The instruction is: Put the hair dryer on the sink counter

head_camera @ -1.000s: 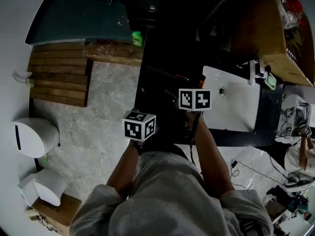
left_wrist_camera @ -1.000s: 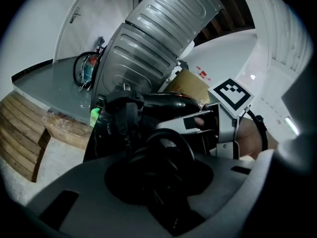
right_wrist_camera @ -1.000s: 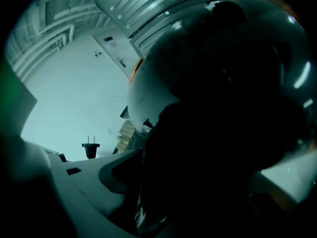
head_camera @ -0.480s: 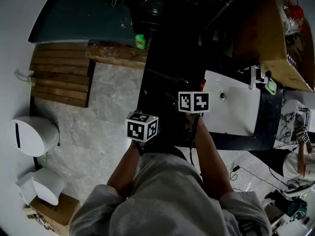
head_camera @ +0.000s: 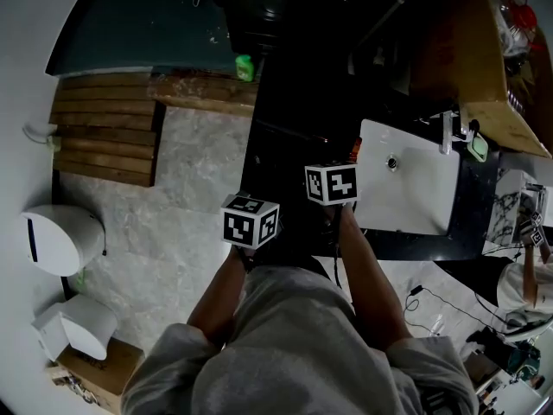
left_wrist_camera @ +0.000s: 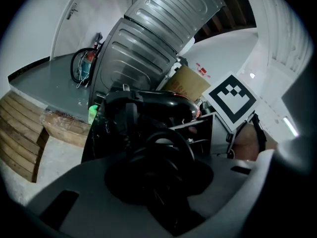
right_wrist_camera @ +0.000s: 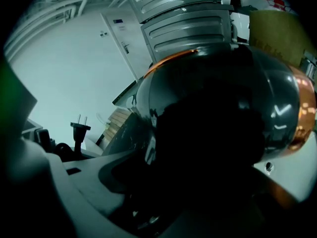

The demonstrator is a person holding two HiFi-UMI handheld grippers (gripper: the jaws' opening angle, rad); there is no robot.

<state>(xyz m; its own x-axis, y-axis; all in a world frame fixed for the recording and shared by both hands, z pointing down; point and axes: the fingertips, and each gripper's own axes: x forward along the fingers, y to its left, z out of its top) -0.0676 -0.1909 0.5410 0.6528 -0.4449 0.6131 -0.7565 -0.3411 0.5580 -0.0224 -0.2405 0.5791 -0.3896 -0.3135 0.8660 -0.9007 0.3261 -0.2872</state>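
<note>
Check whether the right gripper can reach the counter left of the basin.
Probably yes: the right gripper, shut on the dryer, hangs over the dark counter, and I see nothing between them. The left gripper holds the cord alongside.

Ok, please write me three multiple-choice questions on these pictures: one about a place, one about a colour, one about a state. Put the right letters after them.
1. In the head view, on which side of the white sink is the small green object?
A) left
B) right
C) inside it

2. What colour is the ring on the black hair dryer?
A) blue
B) copper-orange
C) white

3. What does the left gripper hold?
A) nothing
B) a folded towel
C) the coiled black cord

Answers:
1 A: the green object sits up and to the left of the sink.
2 B: the band shines copper-orange in the right gripper view.
3 C: the cord's loops fill the space between the jaws in the left gripper view.
</note>
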